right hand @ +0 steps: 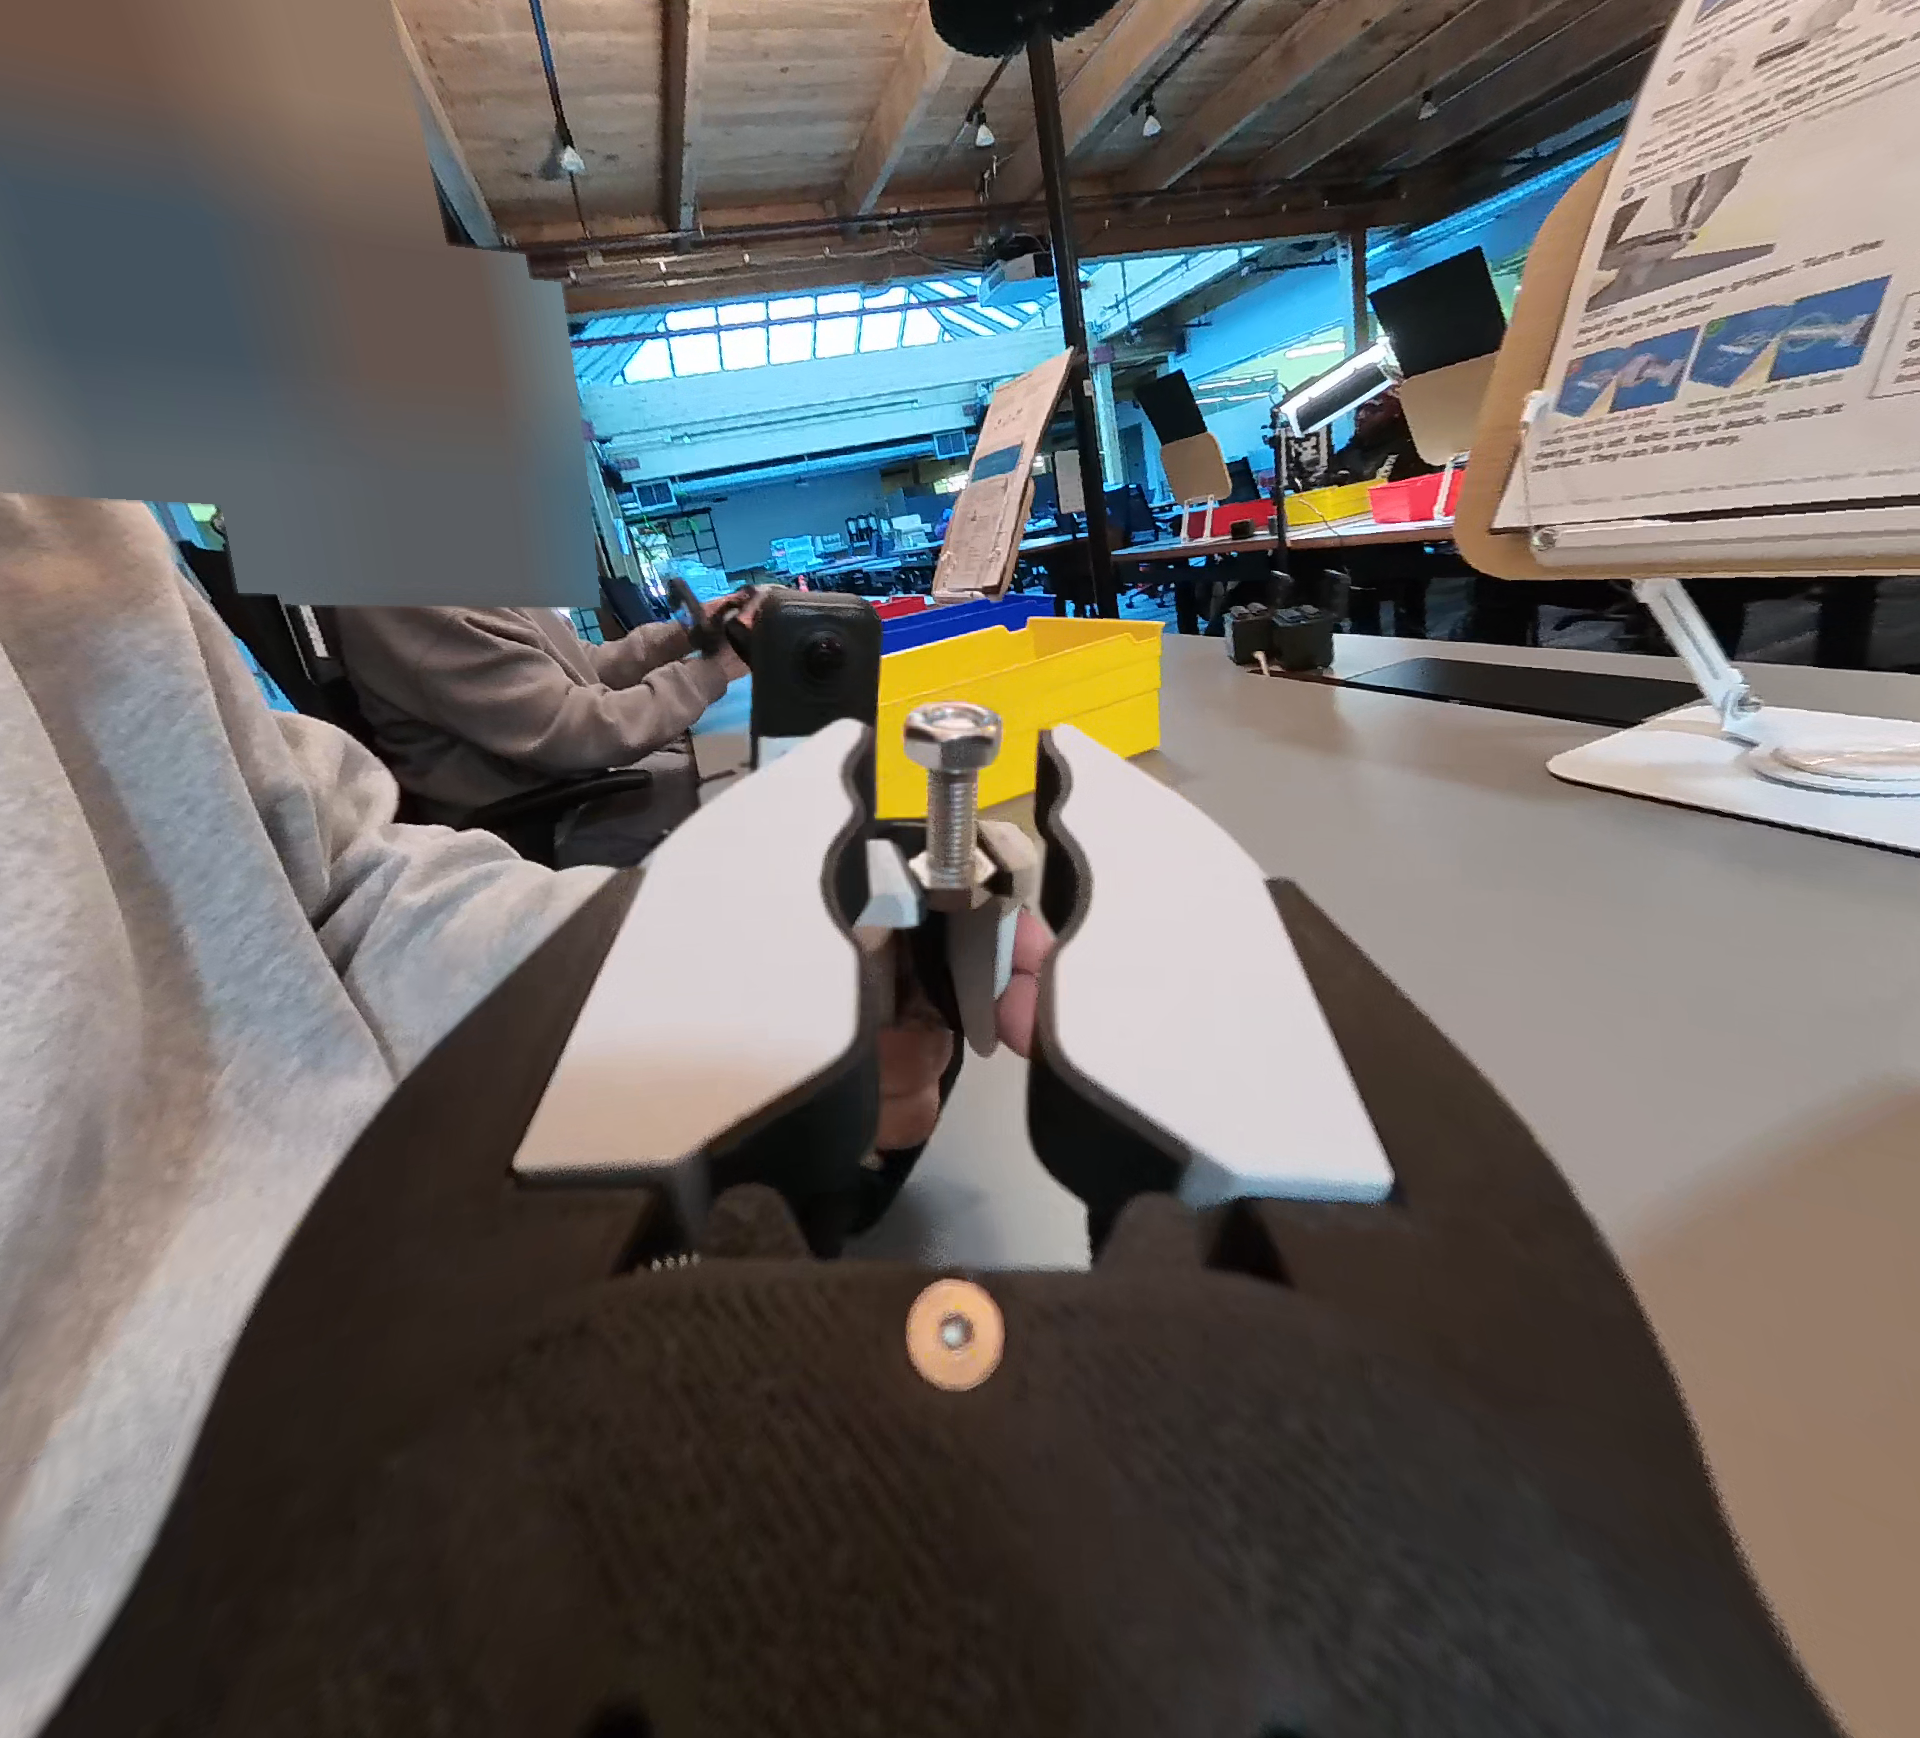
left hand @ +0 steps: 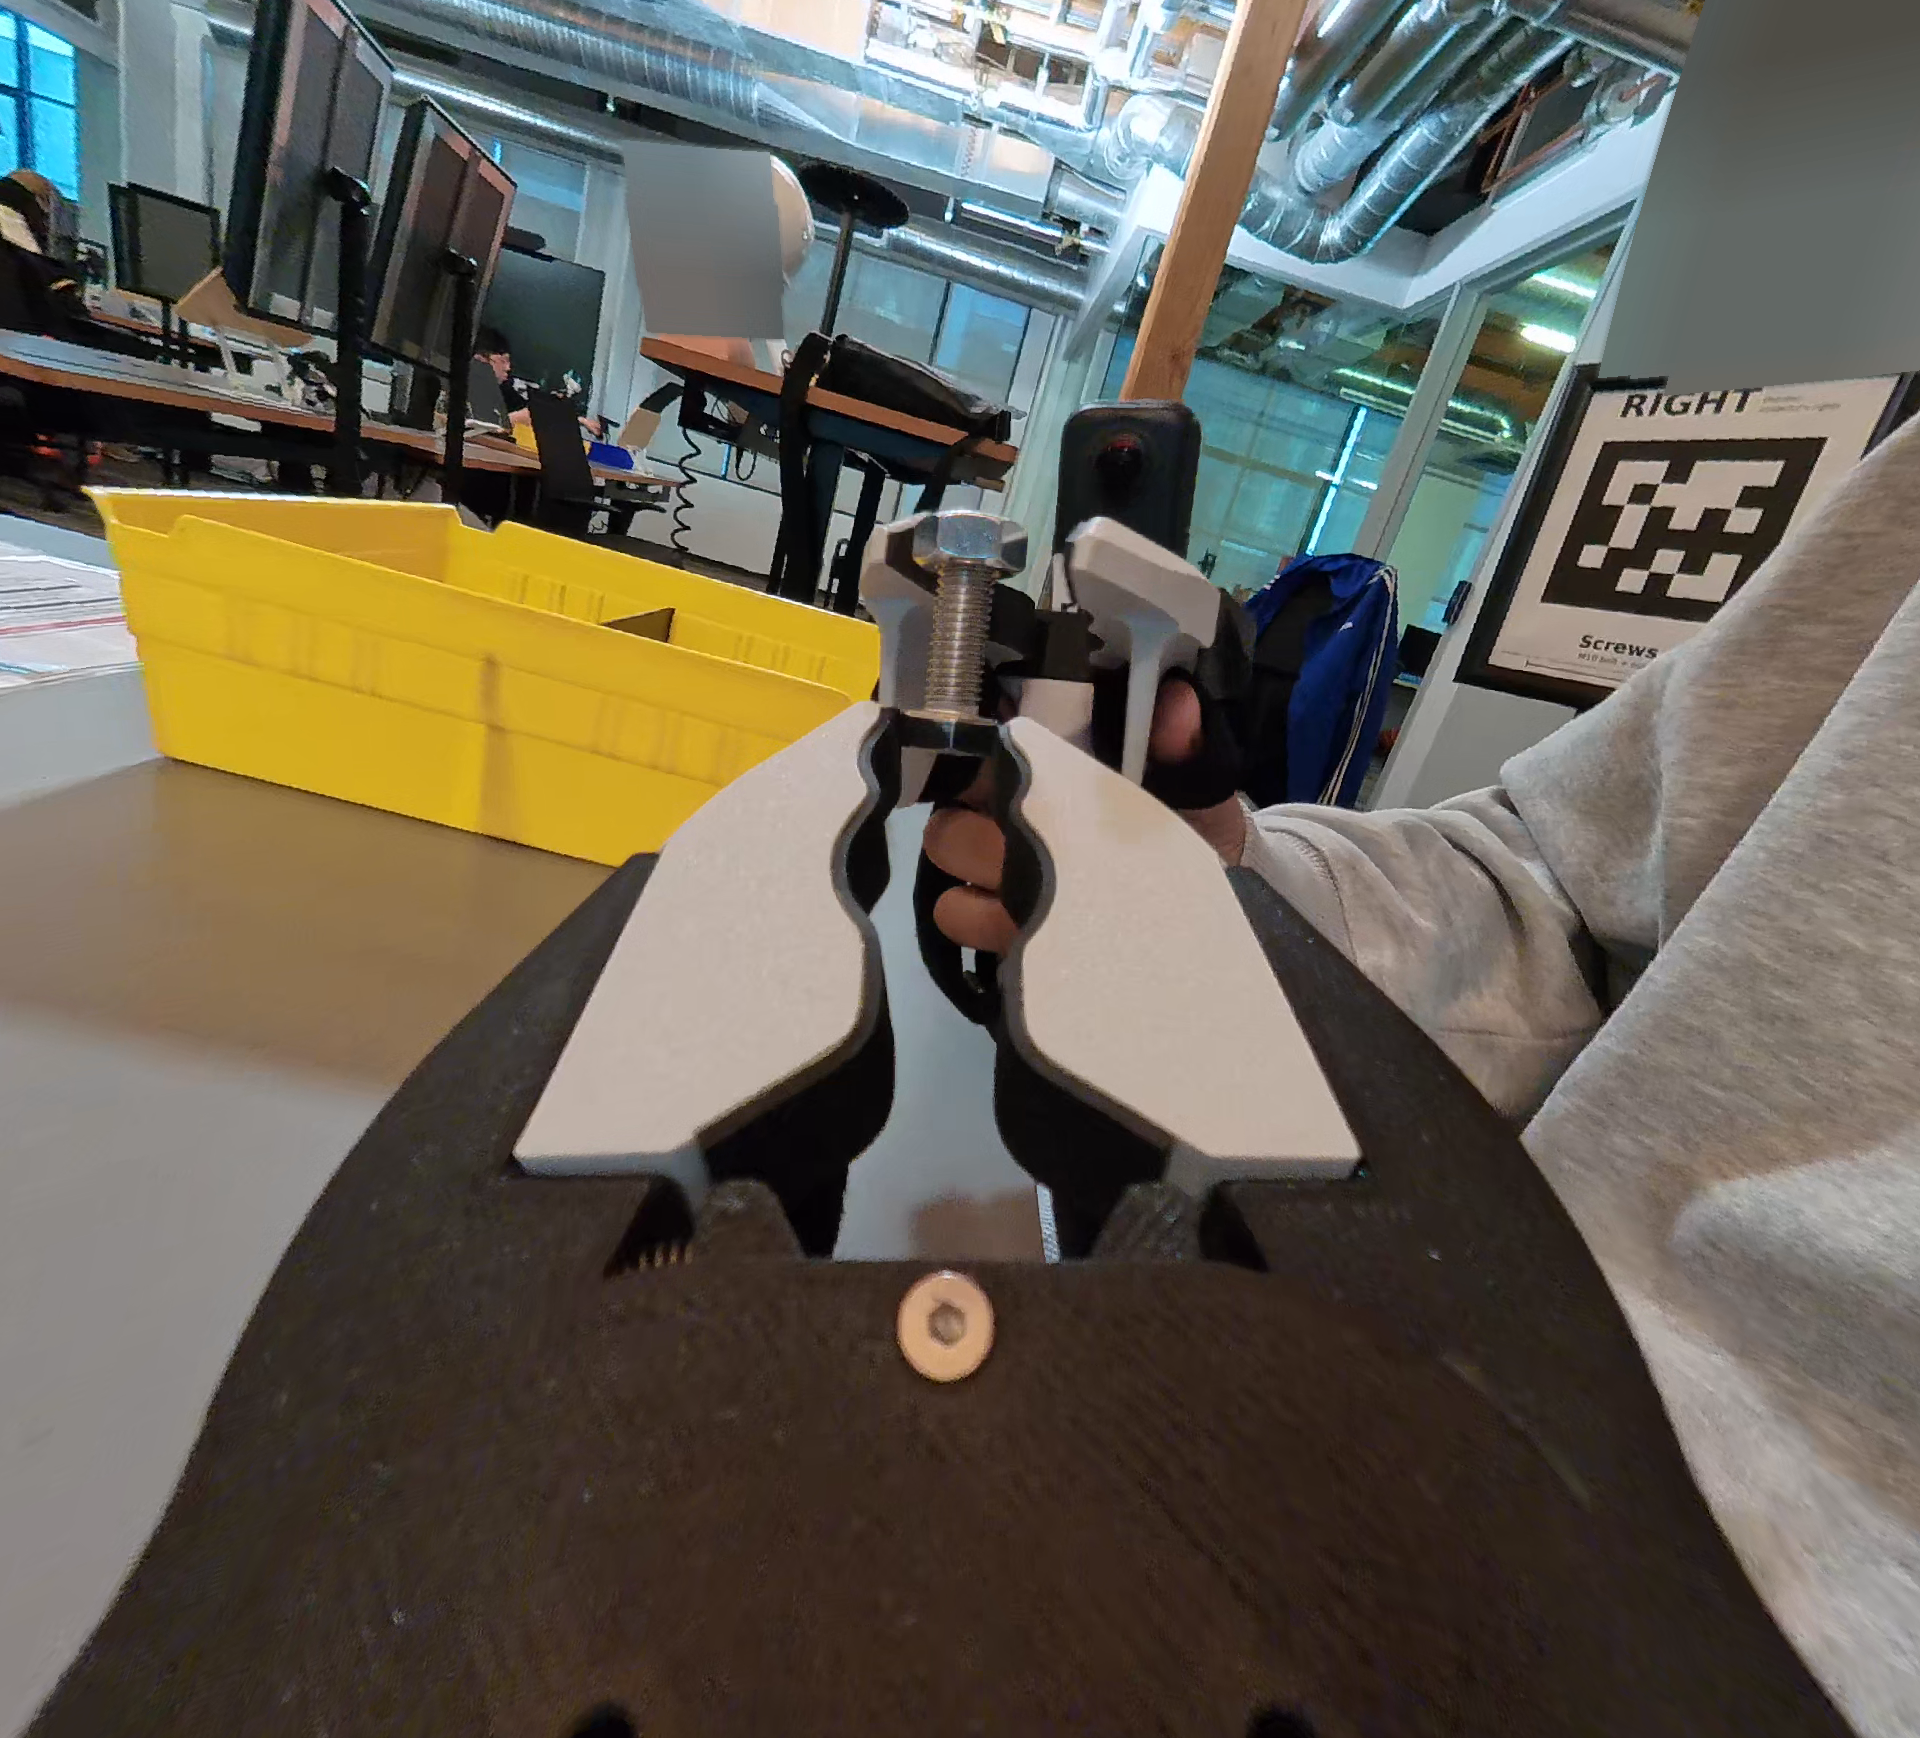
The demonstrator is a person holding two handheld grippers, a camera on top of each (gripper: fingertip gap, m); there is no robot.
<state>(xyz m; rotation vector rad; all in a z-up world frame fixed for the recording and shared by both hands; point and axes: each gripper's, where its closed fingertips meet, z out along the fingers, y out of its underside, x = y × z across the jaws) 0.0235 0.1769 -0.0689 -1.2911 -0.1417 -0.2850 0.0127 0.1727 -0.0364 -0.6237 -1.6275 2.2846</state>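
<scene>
My left tongs (left hand: 940,732) pinch the nut (left hand: 940,736) at 6 o'clock under the upright bolt (left hand: 961,618); my right tongs (right hand: 951,753) stand parted around its head, seemingly without contact, above the tabletop (right hand: 1455,961).

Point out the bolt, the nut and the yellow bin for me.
bolt (left hand: 962,639): left wrist view, on its threaded shank.
nut (left hand: 948,738): left wrist view, on its front face, between the left gripper's tips.
yellow bin (left hand: 436,701): left wrist view, on its near side wall.
</scene>
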